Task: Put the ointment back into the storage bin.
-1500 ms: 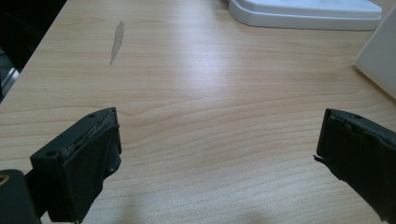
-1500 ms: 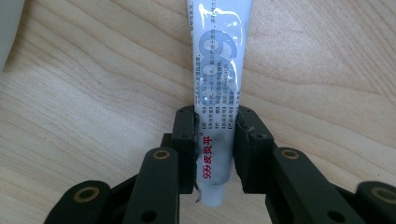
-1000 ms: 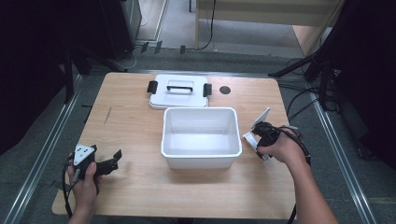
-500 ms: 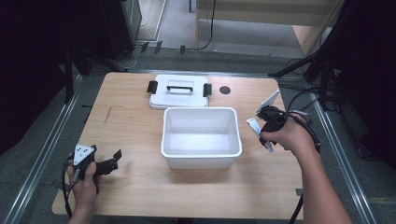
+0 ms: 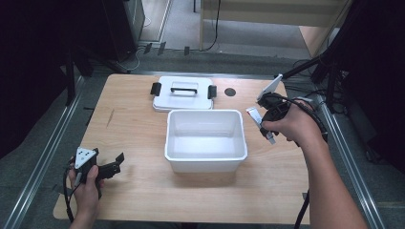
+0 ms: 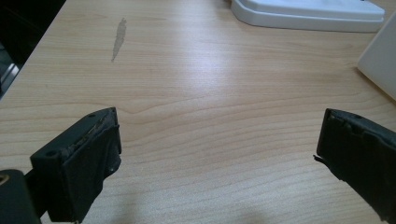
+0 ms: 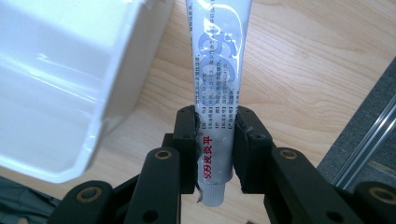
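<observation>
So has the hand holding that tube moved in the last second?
Yes. The right gripper, shut on the tube, has drifted toward the table's far right corner, away from the white bin, which stayed put.

Beyond your table's [image 5: 143, 124] far edge lies grey floor [image 5: 248, 57] with trailing cables [image 5: 217, 28]; dark equipment [image 5: 119, 24] flanks you.

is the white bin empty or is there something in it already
Empty. The high view shows the white bin's bare floor; its lid lies on the table behind it, and the tube is outside, clamped in the right gripper.
</observation>
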A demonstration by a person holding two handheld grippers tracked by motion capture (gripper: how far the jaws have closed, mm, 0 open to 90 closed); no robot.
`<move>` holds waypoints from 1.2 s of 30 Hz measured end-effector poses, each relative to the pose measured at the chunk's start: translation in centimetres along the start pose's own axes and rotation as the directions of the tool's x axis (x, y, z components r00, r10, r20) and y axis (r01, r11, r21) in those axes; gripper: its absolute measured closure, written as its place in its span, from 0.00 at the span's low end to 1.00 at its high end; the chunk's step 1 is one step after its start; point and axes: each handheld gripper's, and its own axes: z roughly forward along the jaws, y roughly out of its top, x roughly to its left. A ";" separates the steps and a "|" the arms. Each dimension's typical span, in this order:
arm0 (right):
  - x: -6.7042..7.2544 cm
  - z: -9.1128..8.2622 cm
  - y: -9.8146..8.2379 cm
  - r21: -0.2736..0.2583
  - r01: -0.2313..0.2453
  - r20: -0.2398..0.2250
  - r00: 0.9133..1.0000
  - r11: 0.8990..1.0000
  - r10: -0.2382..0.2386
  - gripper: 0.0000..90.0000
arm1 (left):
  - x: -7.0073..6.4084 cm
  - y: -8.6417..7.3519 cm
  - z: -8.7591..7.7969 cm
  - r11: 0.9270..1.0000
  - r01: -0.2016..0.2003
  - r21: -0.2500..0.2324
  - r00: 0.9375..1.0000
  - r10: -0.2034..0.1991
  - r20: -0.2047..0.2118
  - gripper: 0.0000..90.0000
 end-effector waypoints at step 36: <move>8.3 -0.2 4.6 -0.081 0.335 -0.135 0.930 0.939 -0.343 0.82 | 0.1 0.0 0.0 1.000 0.012 0.005 1.000 -0.013 0.005 0.01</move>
